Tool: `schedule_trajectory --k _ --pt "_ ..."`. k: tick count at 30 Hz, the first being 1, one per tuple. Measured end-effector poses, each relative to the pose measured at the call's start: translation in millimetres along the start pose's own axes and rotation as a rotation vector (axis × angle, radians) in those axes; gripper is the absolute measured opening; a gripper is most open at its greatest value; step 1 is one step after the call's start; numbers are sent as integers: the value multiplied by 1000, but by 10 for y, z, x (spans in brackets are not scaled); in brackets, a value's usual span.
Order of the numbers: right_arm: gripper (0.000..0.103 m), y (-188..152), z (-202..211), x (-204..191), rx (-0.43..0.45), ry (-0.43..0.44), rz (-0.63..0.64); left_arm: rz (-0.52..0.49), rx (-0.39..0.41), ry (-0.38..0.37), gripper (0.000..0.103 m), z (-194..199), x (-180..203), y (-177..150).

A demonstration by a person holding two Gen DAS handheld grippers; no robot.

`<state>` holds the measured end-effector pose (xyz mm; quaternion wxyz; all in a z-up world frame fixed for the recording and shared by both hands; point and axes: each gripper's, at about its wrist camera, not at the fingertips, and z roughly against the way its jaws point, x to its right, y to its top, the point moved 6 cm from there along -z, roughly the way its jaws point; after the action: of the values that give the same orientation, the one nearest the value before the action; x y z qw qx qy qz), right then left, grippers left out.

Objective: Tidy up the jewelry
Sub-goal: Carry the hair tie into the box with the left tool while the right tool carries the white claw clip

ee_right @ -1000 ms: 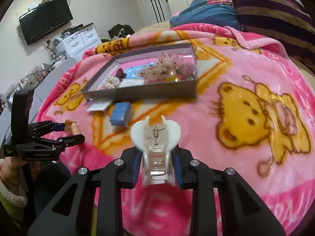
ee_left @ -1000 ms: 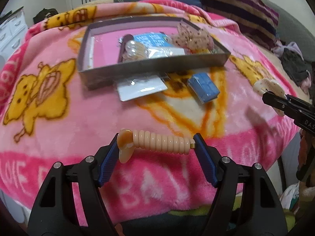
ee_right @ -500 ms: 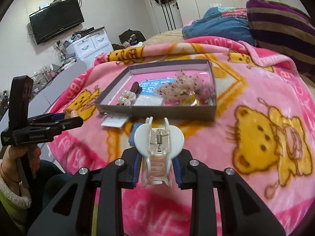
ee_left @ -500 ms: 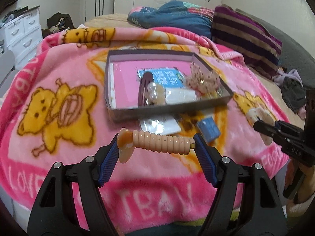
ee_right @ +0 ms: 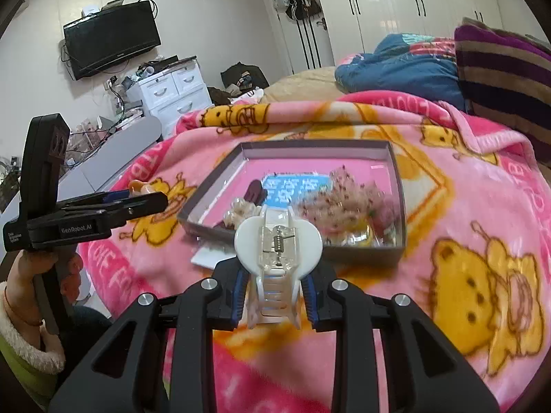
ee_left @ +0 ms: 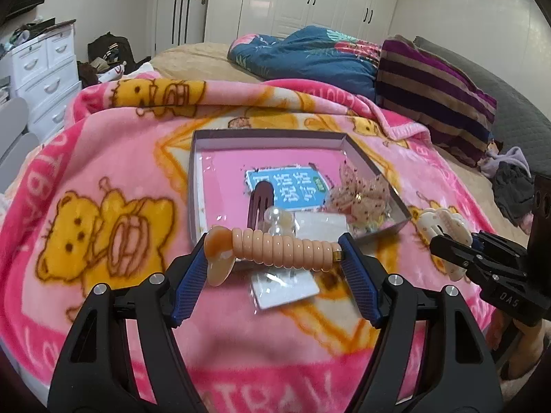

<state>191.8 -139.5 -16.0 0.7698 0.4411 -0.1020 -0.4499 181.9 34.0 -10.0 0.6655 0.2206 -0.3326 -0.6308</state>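
Observation:
My left gripper (ee_left: 275, 261) is shut on a peach ribbed hair clip (ee_left: 275, 251), held crosswise in the air before the grey box (ee_left: 268, 136). My right gripper (ee_right: 275, 292) is shut on a white claw clip (ee_right: 278, 244), also lifted, in front of the box's (ee_right: 399, 179) near wall. The box has a pink floor and holds a blue card (ee_left: 289, 189), a dark hair clip (ee_left: 260, 203), pearl pieces (ee_left: 275, 218) and a pink speckled bow (ee_left: 361, 192). The right gripper with its clip shows in the left wrist view (ee_left: 444, 227). The left gripper shows in the right wrist view (ee_right: 144, 196).
The box sits on a pink bear-print blanket (ee_left: 103, 179) over a bed. A white packet (ee_left: 286, 285) lies just in front of the box. A striped pillow (ee_left: 437, 99) and blue bedding (ee_left: 310, 55) lie behind. White drawers (ee_right: 168, 89) stand at the left.
Both grippers have risen and tilted up with their clips still held, so the box now sits lower and nearer in both views. The blue packet in front of the box is out of sight.

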Motion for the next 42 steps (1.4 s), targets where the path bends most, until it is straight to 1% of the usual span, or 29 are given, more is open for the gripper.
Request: schedule_trajectory --k 10,18,24,29,34,37,38,39,40,41,42 --pt "26 286 -196 119 18 -28 -6 0 8 -2 65 -166 34 217" --pt "26 414 -349 259 13 -60 -18 9 -2 22 65 -398 -21 314" --pt "26 437 -573 383 -20 -85 -33 18 -21 42 65 -586 -107 325" --pt "27 394 -838 503 -66 -111 -57 36 -58 60 65 -774 -223 251" --pt "28 345 -988 548 -93 -129 -57 47 -79 66 65 -860 -297 194" --pt "37 331 -993 570 -92 -128 -71 49 -81 68 67 -874 -312 186" --pt "45 329 -968 571 -84 -128 -76 49 -82 67 67 -879 -314 185" --pt "55 334 -937 571 -75 -128 -82 50 -82 70 68 -879 -315 184" --pt "59 342 -869 573 -52 -127 -91 51 -81 72 69 -880 -318 185" --pt "67 343 -826 569 -40 -128 -94 51 -76 77 74 -874 -323 185" --pt "69 348 -778 572 -30 -130 -98 51 -72 85 82 -865 -326 186"
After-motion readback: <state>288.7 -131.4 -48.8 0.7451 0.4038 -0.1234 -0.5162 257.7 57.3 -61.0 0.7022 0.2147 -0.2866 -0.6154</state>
